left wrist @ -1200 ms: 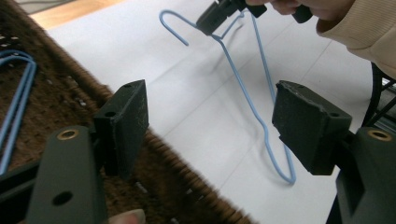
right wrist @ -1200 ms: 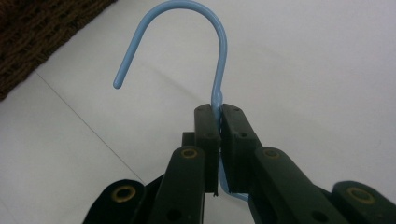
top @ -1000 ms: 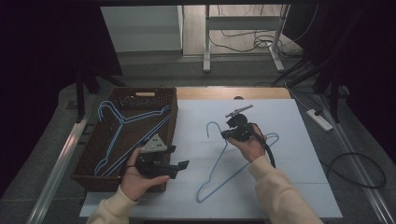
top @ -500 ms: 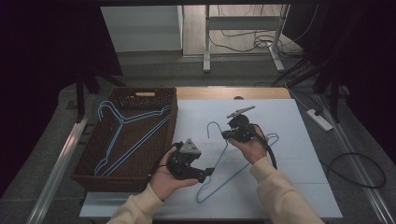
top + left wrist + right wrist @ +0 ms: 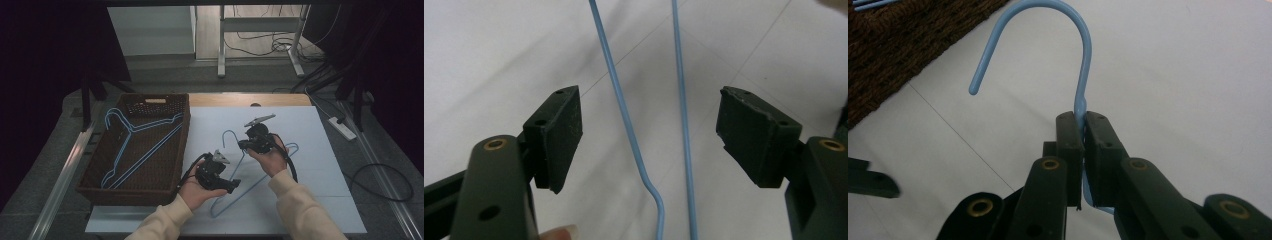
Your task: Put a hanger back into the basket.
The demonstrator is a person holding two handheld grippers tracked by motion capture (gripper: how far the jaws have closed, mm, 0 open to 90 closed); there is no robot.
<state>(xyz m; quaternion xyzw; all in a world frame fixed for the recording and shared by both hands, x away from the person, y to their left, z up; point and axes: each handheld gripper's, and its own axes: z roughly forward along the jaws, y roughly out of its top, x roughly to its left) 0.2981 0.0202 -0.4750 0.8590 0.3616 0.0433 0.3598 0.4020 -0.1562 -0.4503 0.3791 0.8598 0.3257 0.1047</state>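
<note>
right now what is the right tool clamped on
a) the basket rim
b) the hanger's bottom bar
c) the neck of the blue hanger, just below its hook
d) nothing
c: in the right gripper view the right tool has its pads pressed on the hanger neck, with the hook curving up just above them.

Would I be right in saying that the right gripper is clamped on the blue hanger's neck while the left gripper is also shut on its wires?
Not quite: the left gripper is open, its pads apart with the blue hanger wires between them untouched, as the left gripper view shows. The right gripper does clamp the neck.
</note>
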